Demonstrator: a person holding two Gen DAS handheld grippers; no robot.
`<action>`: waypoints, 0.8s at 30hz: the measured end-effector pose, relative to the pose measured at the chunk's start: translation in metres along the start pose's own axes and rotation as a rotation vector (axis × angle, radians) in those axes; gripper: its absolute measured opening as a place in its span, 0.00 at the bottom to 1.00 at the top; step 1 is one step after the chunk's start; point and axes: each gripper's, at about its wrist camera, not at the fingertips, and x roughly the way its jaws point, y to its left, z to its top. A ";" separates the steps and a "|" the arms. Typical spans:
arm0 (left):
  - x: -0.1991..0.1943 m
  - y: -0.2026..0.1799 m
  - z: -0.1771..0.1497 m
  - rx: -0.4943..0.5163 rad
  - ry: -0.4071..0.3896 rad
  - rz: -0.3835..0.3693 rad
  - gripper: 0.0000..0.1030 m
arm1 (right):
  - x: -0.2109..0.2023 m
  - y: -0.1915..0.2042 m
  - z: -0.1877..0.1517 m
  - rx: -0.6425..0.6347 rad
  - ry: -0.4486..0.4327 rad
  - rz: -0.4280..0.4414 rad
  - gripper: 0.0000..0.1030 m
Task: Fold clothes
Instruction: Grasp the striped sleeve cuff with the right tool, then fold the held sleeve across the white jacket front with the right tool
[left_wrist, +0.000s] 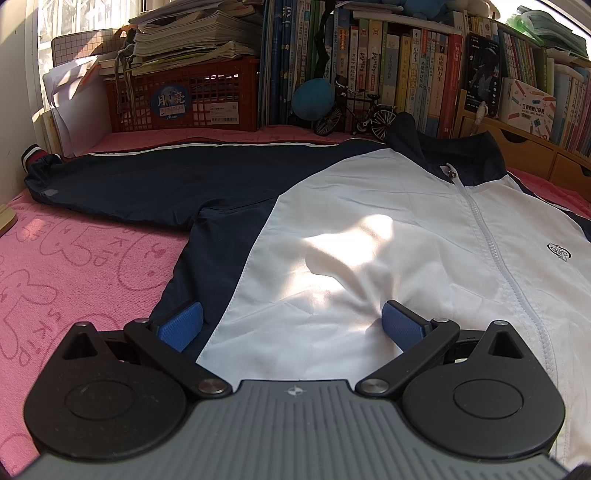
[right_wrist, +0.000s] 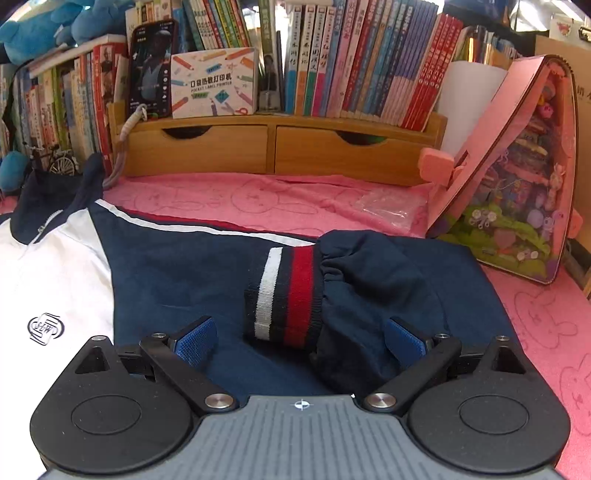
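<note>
I see one jacket (left_wrist: 369, 240) lying flat on the pink surface (left_wrist: 74, 266), collar toward the books, zipper running away from me. One sleeve (left_wrist: 147, 177) stretches left; the other sleeve (right_wrist: 369, 288) is folded inward. One red crate (left_wrist: 184, 99) holds papers. My left hand-held gripper (left_wrist: 291, 323) and right hand-held gripper (right_wrist: 299, 341) both stand wide, holding nothing.

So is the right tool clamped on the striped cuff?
No, the right tool stands open, pads clear of the red-and-white striped cuff.
</note>
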 end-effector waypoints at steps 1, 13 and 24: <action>0.000 0.000 0.000 0.000 0.000 0.000 1.00 | 0.006 -0.001 0.001 0.013 0.012 -0.009 0.89; -0.001 0.000 0.001 -0.006 -0.001 -0.005 1.00 | -0.068 0.062 0.061 0.073 -0.115 0.225 0.28; -0.002 0.001 0.004 0.002 0.001 -0.010 1.00 | -0.053 0.301 0.082 -0.228 0.038 0.651 0.33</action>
